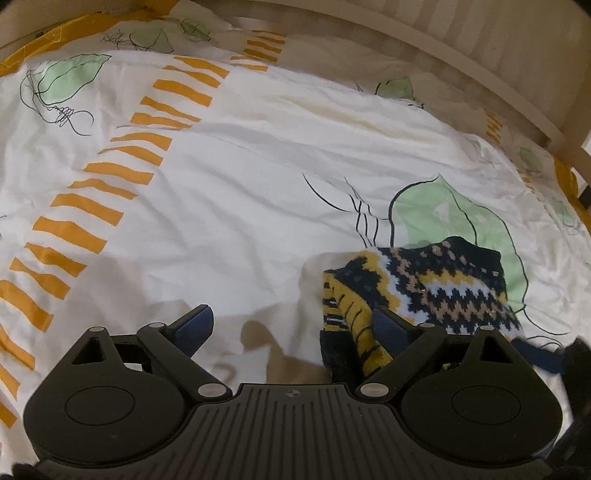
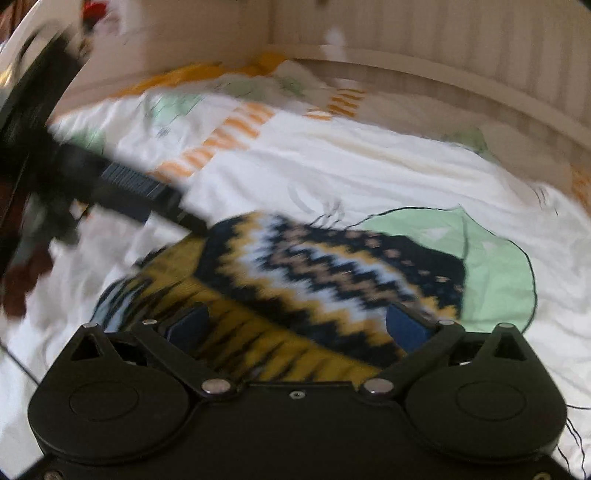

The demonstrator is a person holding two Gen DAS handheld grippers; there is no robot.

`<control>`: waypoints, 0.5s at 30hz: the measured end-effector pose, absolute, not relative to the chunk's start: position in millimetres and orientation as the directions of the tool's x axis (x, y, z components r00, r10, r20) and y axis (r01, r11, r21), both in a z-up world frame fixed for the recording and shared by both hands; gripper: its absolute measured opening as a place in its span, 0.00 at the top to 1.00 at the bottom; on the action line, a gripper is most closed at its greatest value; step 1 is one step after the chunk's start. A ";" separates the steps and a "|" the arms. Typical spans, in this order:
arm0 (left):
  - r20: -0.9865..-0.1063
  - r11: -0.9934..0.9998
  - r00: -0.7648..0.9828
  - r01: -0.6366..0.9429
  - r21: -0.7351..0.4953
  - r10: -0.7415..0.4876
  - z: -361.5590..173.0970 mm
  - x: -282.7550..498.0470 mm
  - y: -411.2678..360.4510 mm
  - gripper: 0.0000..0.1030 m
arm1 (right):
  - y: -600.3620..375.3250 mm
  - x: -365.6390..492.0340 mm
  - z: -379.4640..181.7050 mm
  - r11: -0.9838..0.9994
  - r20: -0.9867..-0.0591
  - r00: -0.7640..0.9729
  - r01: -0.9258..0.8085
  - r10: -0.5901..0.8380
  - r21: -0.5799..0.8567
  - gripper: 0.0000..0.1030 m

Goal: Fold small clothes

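Step in hand, judged: squaring the fold. Press the doubled edge flat and align the edges before letting go. Right gripper [image 2: 297, 325] stands spread wide, straddling the knitted sock [image 2: 295, 273] and gripping nothing. Left gripper [image 1: 295, 325] is likewise released; its right finger [image 1: 391, 328] touches the sock's [image 1: 424, 288] cuff. The sock lies on the bedsheet [image 1: 240, 166], nearer its right edge, partly covering a green leaf print [image 1: 443, 214].

a bed with a rumpled white cover printed with orange stripes and pale green leaves [image 1: 258, 155] fills the view, bordered by a pale ribbed headboard [image 1: 461, 33].
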State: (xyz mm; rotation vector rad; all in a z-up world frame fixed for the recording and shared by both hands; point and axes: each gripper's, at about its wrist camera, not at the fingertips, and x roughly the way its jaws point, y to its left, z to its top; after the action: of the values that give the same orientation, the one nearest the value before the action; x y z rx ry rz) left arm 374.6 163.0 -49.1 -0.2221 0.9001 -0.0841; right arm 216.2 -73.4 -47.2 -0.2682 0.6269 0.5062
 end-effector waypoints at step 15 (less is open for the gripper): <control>-0.752 0.975 0.635 0.006 -0.224 -0.176 -36.7 363.1 159.8 0.10 | -53.8 200.1 -57.2 0.834 -0.600 0.698 -0.545 0.390 -0.092 0.01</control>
State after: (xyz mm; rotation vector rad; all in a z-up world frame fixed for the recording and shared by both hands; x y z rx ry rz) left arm 363.1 159.8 -36.7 -0.2081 0.8787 -0.1051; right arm 200.1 -53.8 -57.2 -0.2730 0.6018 0.5280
